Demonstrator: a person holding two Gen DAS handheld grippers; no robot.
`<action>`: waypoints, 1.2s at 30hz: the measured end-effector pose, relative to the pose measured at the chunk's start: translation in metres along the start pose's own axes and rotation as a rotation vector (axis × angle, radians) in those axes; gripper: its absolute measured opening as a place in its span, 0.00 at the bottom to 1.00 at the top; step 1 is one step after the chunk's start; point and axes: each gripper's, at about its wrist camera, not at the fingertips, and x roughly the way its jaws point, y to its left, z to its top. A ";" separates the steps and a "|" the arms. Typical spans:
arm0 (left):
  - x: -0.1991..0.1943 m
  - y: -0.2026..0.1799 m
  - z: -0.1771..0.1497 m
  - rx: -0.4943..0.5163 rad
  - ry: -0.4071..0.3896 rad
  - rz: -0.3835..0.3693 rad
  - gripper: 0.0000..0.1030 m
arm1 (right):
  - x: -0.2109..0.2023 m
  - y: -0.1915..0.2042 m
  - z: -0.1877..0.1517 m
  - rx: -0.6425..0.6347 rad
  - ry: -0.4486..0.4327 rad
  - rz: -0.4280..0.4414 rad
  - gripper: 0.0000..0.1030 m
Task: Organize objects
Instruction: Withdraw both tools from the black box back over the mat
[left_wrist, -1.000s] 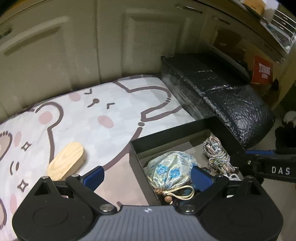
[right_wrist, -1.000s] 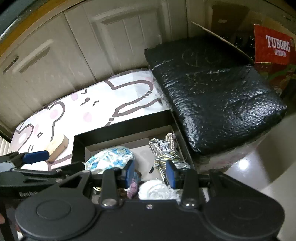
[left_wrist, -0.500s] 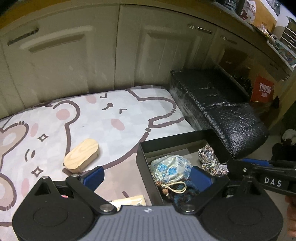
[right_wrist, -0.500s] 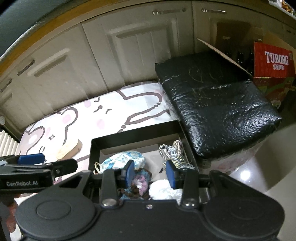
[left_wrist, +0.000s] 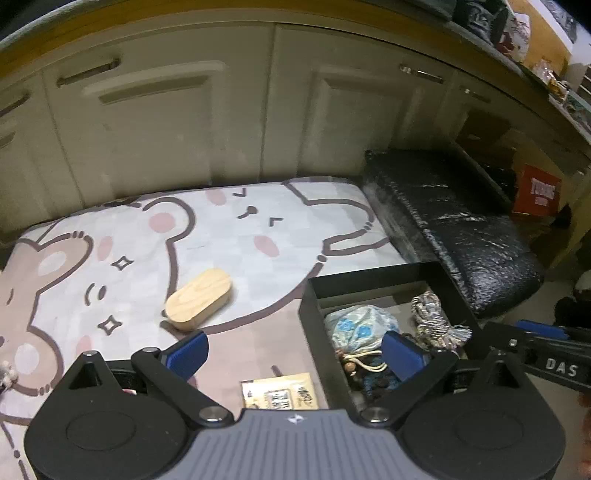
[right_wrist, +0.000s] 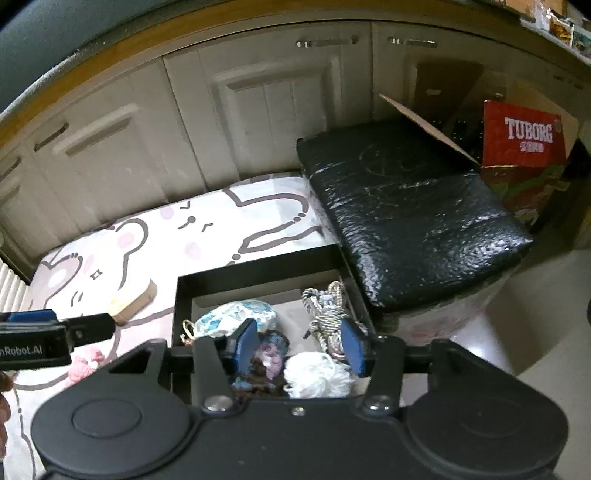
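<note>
Nearest, left gripper, blue pads spread wide, nothing between them, hovering over the seam where a cartoon-bear mat meets a black open box. Just under that gripper, on the mat, a small printed packet lying flat beside the box's left wall.

Right gripper poised above the near end of the same box, jaws opening at about half width, pads clear of everything; no object pinched. Directly below and between its pads, a white fluffy ball and a purple-blue knitted piece, touching each other inside the box.

Farther into the box, a blue floral drawstring pouch toward the left side and a coiled braided cord toward the right, close together.

Out on the mat, well left of the box, a pale oval wooden block lying flat. A pink fuzzy item at the mat's near edge, partly hidden behind the left gripper's body in the right wrist view; kind unclear.

Beyond the box, against its far right side, a black wrapped bundle. Behind that, a red Tuborg carton. At the back, cream cabinet doors.
</note>
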 end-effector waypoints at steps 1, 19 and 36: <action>-0.001 0.001 -0.001 -0.006 -0.001 0.003 0.97 | -0.002 -0.001 0.000 0.003 -0.003 0.001 0.55; 0.003 0.019 -0.009 -0.033 0.015 0.080 1.00 | -0.010 0.003 -0.005 -0.029 -0.053 -0.080 1.00; -0.006 0.054 -0.013 -0.088 0.009 0.130 1.00 | 0.010 0.022 -0.008 -0.018 -0.050 -0.087 1.00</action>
